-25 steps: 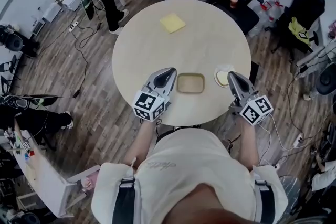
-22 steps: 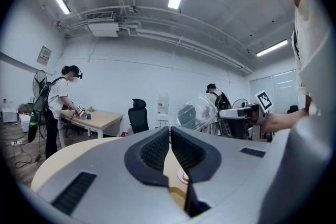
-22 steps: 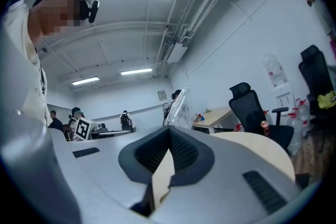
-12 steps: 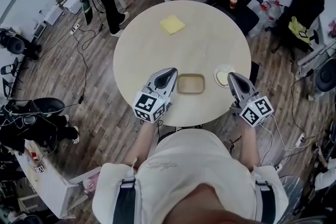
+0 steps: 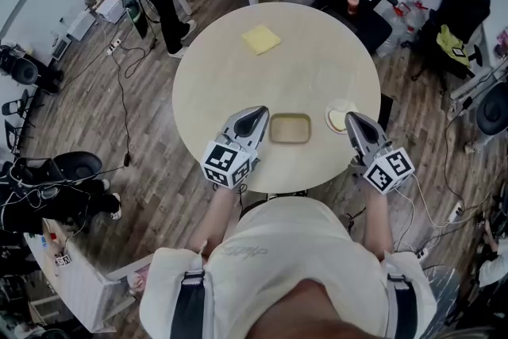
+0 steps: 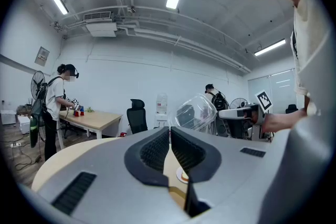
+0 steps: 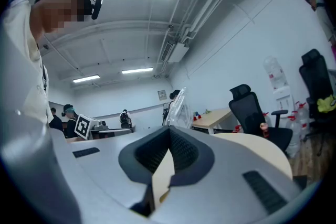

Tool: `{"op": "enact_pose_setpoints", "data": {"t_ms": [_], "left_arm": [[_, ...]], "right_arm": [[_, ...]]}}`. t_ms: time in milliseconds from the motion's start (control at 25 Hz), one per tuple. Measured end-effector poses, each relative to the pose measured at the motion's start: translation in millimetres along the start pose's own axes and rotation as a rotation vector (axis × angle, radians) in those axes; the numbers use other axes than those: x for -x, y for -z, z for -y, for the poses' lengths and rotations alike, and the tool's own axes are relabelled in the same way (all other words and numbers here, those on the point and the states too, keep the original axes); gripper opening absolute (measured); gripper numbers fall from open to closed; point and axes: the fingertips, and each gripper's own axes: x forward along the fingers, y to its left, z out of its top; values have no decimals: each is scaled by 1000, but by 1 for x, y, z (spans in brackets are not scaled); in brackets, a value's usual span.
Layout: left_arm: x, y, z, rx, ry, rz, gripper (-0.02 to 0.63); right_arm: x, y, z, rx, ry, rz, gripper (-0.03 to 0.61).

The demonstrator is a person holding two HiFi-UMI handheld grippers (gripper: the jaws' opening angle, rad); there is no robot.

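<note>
Nothing has shifted. The left gripper sits just left of the shallow clear rectangular plastic tray on the round pale wooden table. The right gripper is to the tray's right, touching nothing. Both jaws are clenched and empty. A small round white dish lies right of the tray, and a yellow square pad well beyond it.

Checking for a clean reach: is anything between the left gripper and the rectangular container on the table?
Nothing visible. The left gripper sits right beside the left edge of the container, and nothing lies between them.

head view steeply down on round table, gripper views skim it along left tongs, right tongs
</note>
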Motion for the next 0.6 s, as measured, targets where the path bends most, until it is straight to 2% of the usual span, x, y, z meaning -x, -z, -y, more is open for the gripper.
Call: {"op": "enact_pose_setpoints", "data": {"t_ms": [600], "left_arm": [[0,4,0,9,-4,-6,28]], "right_arm": [[-1,4,1,0,-4,-14,7]]}}
